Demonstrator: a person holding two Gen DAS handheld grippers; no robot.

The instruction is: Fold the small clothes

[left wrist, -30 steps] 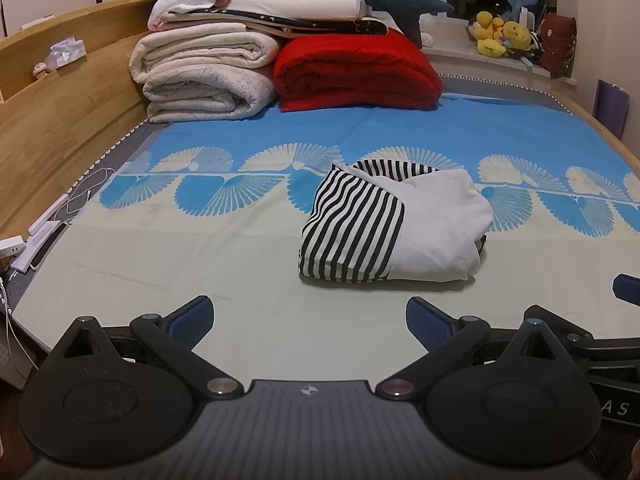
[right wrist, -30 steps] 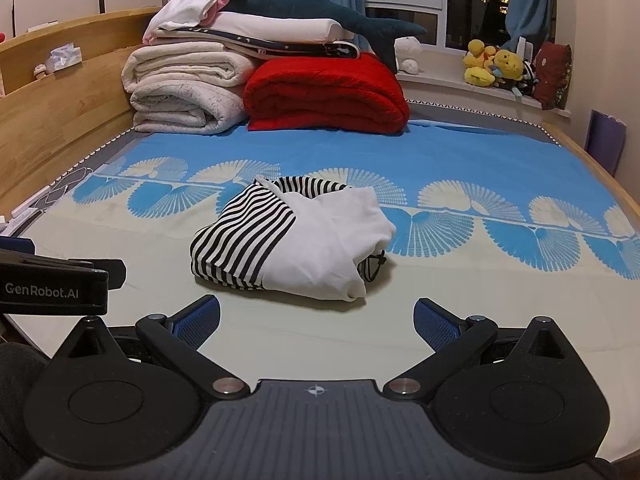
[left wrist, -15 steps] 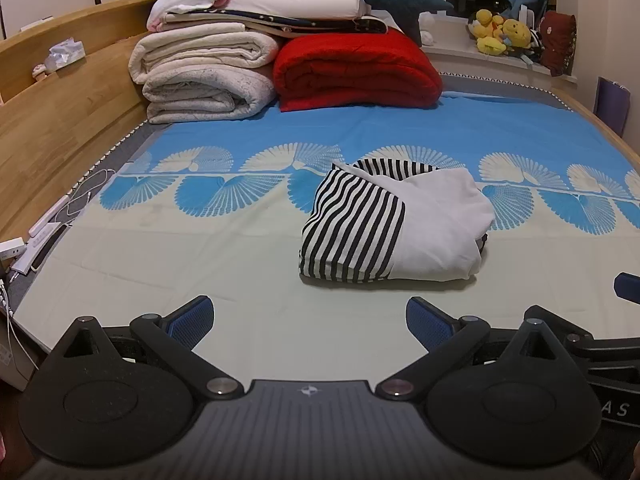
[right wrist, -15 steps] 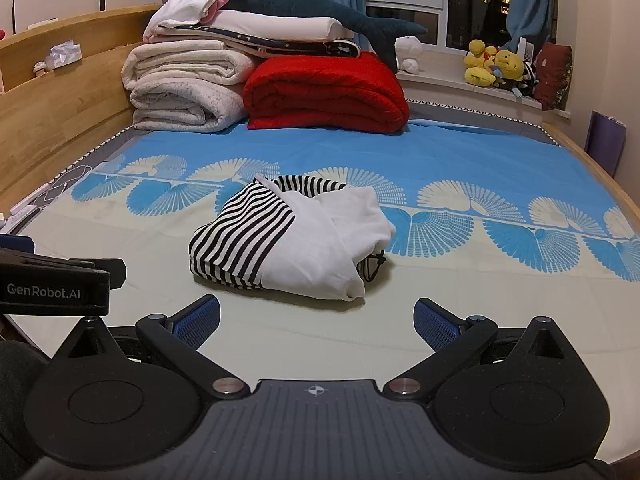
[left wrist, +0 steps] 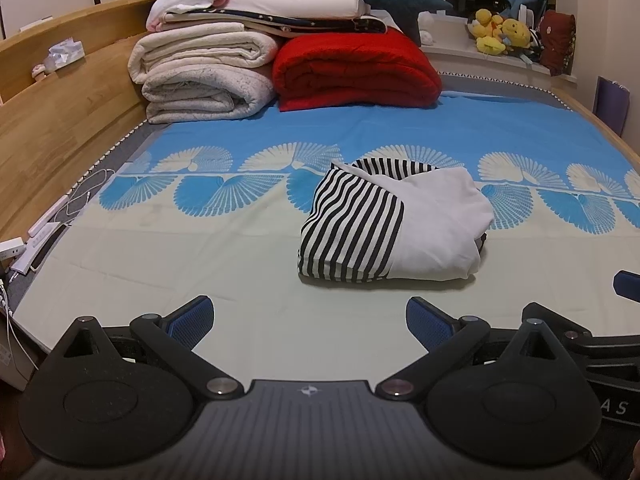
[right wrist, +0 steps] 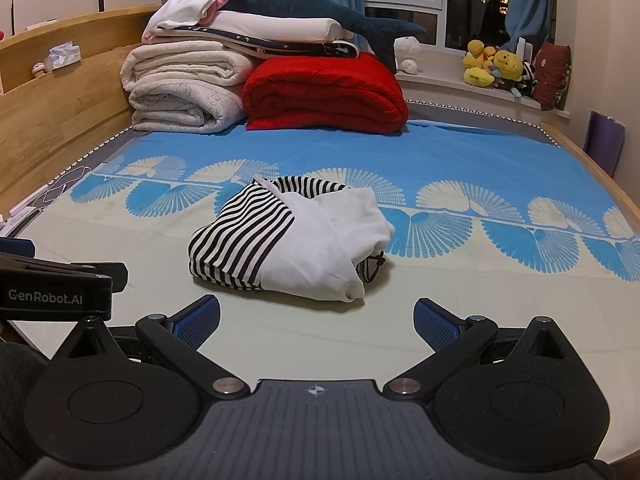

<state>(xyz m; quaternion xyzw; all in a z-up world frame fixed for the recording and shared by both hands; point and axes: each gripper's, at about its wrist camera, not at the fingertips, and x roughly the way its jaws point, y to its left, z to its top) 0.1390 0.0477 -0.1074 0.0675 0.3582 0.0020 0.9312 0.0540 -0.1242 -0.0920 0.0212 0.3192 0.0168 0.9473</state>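
Observation:
A small white garment with black-and-white striped parts [left wrist: 392,224] lies folded in a compact bundle on the bed sheet; it also shows in the right wrist view [right wrist: 288,240]. My left gripper [left wrist: 310,320] is open and empty, held back near the bed's front edge, short of the bundle. My right gripper [right wrist: 316,322] is open and empty, also short of the bundle, which lies slightly left of its centre. Part of the right gripper shows at the right edge of the left wrist view [left wrist: 626,284]. The left gripper's body shows at the left of the right wrist view [right wrist: 52,292].
Folded cream blankets [left wrist: 200,76], a red quilt [left wrist: 352,70] and a plush shark [right wrist: 320,20] are stacked at the far end. A wooden bed rail [left wrist: 52,120] runs along the left, with cables and a power strip [left wrist: 36,240]. Plush toys [right wrist: 496,64] sit on the windowsill.
Both grippers have drifted slightly, so the view shifts a little. The folded garment has not moved, and both grippers stay open.

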